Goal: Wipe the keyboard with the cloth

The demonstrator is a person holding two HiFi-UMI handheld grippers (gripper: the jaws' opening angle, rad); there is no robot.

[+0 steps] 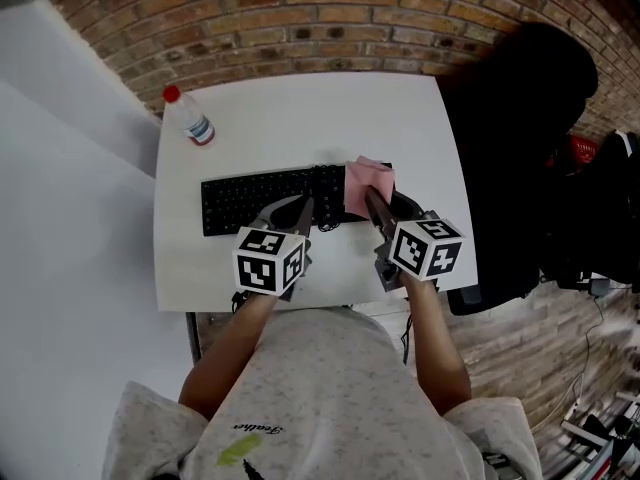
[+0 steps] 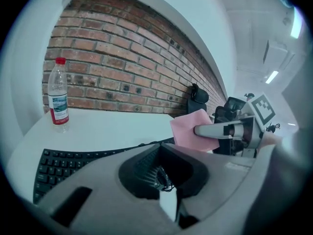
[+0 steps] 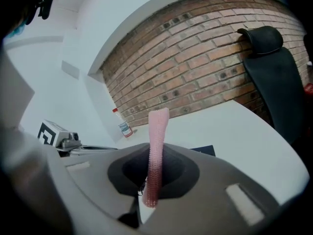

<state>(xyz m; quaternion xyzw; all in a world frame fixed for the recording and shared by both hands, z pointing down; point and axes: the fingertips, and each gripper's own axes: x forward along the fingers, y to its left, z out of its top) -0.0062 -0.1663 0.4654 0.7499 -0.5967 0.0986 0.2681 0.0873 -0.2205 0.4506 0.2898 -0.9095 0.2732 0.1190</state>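
Note:
A black keyboard [image 1: 255, 199] [image 2: 63, 163] lies across the middle of the white table [image 1: 300, 118]. My right gripper [image 1: 372, 197] [image 3: 155, 147] is shut on a pink cloth [image 1: 367, 184] [image 3: 157, 146], which stands up from its jaws above the keyboard's right end. In the left gripper view the cloth [image 2: 191, 129] hangs from the right gripper [image 2: 198, 129], a little off the table. My left gripper [image 1: 304, 206] [image 2: 159, 147] hovers over the keyboard's near edge, just left of the cloth, jaws shut with nothing between them.
A clear plastic bottle with a red cap [image 1: 188, 116] [image 2: 57, 98] [image 3: 123, 125] stands at the table's far left corner. A black chair [image 1: 520, 118] [image 3: 274, 67] sits against the table's right side. A brick wall runs behind the table.

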